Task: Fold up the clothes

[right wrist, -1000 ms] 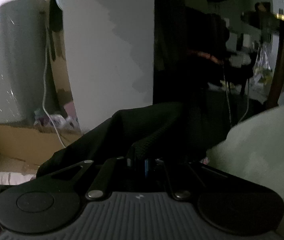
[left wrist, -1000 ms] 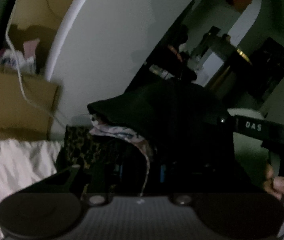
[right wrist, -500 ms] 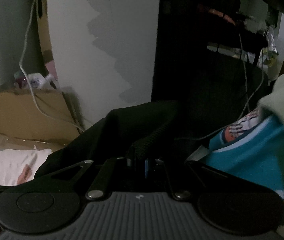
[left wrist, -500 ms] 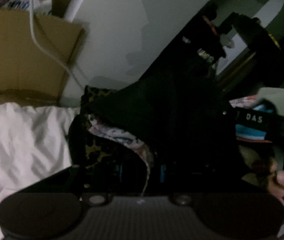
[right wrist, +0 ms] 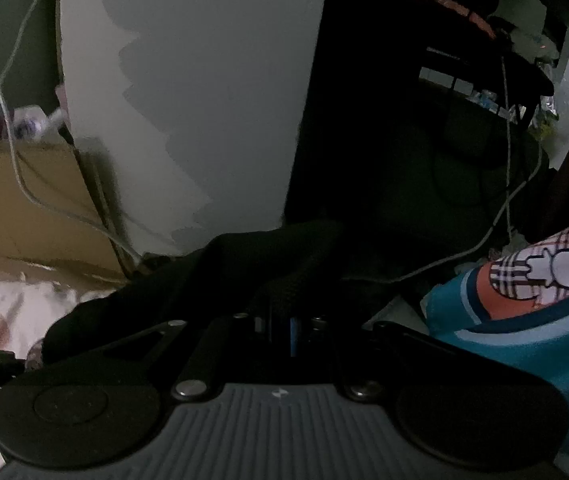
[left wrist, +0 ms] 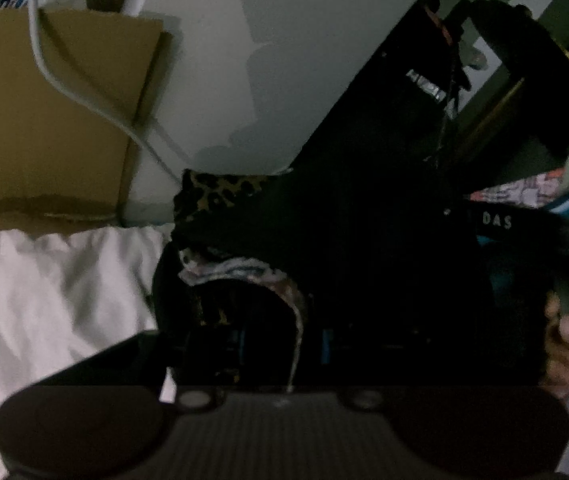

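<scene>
One dark garment (left wrist: 364, 248), bunched, leopard-print lining

A black garment (left wrist: 364, 248) hung bunched in the dim light, its edge stretched between both views. Under it lay a leopard-print piece (left wrist: 220, 194) and a pale patterned one (left wrist: 240, 272), above a white sheet (left wrist: 52, 288). A teal, plaid-printed cloth (right wrist: 524, 320) lay right.

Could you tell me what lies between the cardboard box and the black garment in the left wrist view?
A pale wall panel with a white cable across it separates the cardboard box from the black garment.
</scene>
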`<state>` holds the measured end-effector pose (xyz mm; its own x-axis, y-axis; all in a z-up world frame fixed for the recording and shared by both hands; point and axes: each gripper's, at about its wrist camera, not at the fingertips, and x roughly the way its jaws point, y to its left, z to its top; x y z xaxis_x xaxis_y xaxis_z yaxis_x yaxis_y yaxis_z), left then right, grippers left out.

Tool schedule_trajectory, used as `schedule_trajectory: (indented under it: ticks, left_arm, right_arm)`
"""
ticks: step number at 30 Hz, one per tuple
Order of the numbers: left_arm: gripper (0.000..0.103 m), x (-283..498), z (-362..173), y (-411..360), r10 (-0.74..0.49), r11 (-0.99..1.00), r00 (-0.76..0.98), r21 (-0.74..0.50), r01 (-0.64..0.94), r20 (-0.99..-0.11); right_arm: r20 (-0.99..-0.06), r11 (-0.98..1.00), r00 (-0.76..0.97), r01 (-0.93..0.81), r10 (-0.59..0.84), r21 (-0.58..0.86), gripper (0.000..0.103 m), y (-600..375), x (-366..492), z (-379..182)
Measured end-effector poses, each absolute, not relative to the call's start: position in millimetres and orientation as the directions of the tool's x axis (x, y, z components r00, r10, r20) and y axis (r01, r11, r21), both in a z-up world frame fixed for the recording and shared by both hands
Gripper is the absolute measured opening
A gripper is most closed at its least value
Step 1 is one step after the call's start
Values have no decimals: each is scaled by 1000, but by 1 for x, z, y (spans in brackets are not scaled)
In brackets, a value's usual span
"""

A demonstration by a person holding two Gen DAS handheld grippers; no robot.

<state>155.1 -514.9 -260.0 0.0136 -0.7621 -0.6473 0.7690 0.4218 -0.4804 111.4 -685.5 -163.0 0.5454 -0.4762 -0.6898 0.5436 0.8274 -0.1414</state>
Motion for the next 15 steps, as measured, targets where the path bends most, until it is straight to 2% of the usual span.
schedule_trajectory:
  ticks: [2,7,9,10,15]
  left_arm:
    - [34,155,-266,-518,-755,425,21,-464,777,-656]
    - [35,160,-271,-522,-749,437,16,-477,763,-662]
    - [35,159,-272,-525,-748,432,16,-468,771,-664]
    - [35,159,-272,-526,-748,430,16,-466,773,-664]
    - [36,161,-276,-530,-750,426,2,-481,766,-661]
  right_arm:
    - [-706,815,519,561,-482,-144,9,-692,116,-169]
    - [-723,799,465,568,-510,-198,23,-700,129,-166]
    - [-711,798,470,562,-524,-217,39,-701,133,-156]
    - [-702,800,482,560,-525,-214,42,-701,134,-149]
    - [-670,816,553,561,-496,-141,45,-695,129,-124]
